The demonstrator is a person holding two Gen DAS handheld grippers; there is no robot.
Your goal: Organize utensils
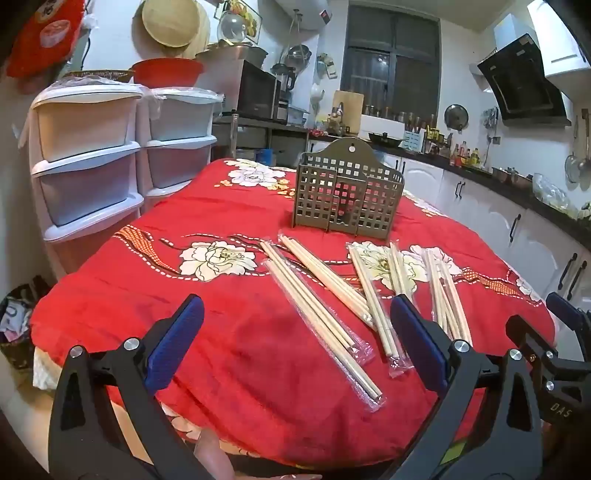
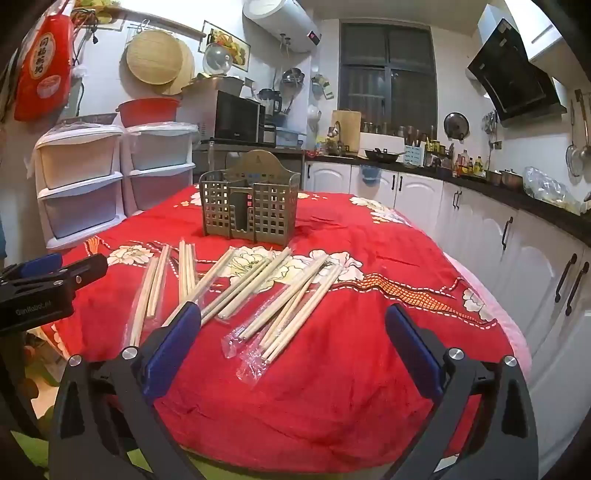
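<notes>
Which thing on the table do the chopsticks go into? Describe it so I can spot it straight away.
Look at the table under the red flowered cloth. Behind the scattered chopsticks, toward the far end, stands a brownish-grey holder. It is the only upright thing on the cloth, with walls full of square holes and an arched back plate with a hanging hole.

Place: a home kitchen, lived-in and crowded
Cooking side: black range hood over a dark counter with a wok and sauce bottles
Cabinets: white doors with black handles
Appliances: microwave, wall water heater
Walls: hung pot lids, ladles, a round bamboo tray
Storage: stacked plastic drawers
Table: red flowered cloth
</notes>
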